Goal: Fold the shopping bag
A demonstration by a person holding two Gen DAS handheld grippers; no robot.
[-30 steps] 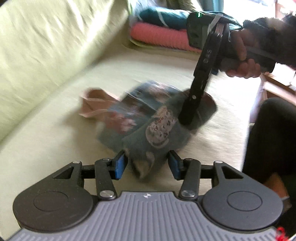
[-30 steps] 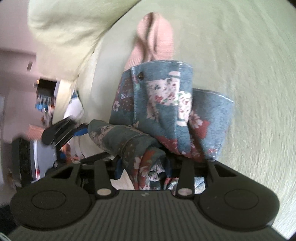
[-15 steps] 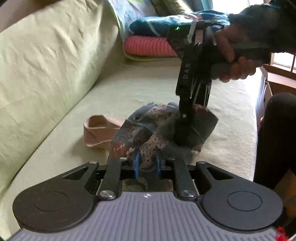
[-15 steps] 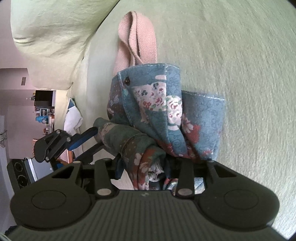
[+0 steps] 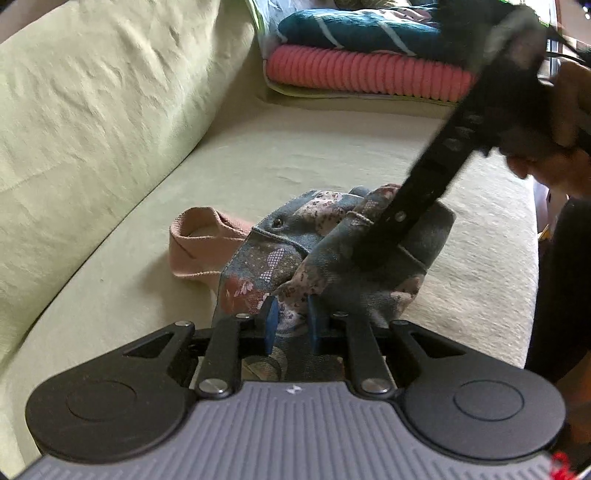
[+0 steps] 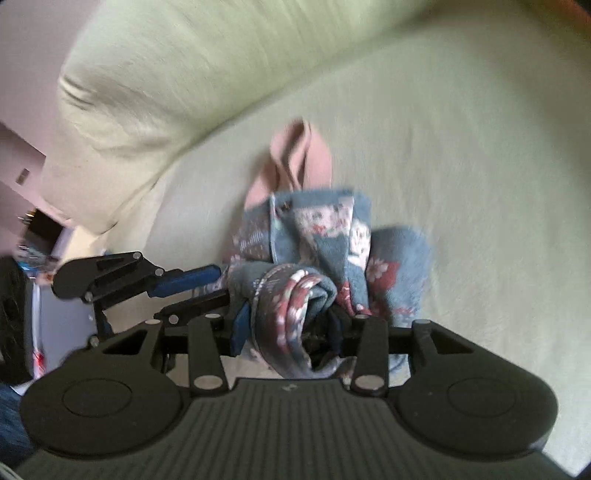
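Sofa seat (image 5: 258, 162) under me; both my grippers, left gripper (image 5: 291, 325) and right gripper (image 6: 284, 325), pinch the bunched shopping bag (image 5: 332, 258), pink handles (image 5: 199, 243) trailing far-left.

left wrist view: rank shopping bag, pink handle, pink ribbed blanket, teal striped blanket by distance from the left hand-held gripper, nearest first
1. shopping bag: clamped in the left hand-held gripper.
2. pink handle: ahead, to the left, on the seat.
3. pink ribbed blanket: far end of the sofa.
4. teal striped blanket: stacked on top of it, farthest.
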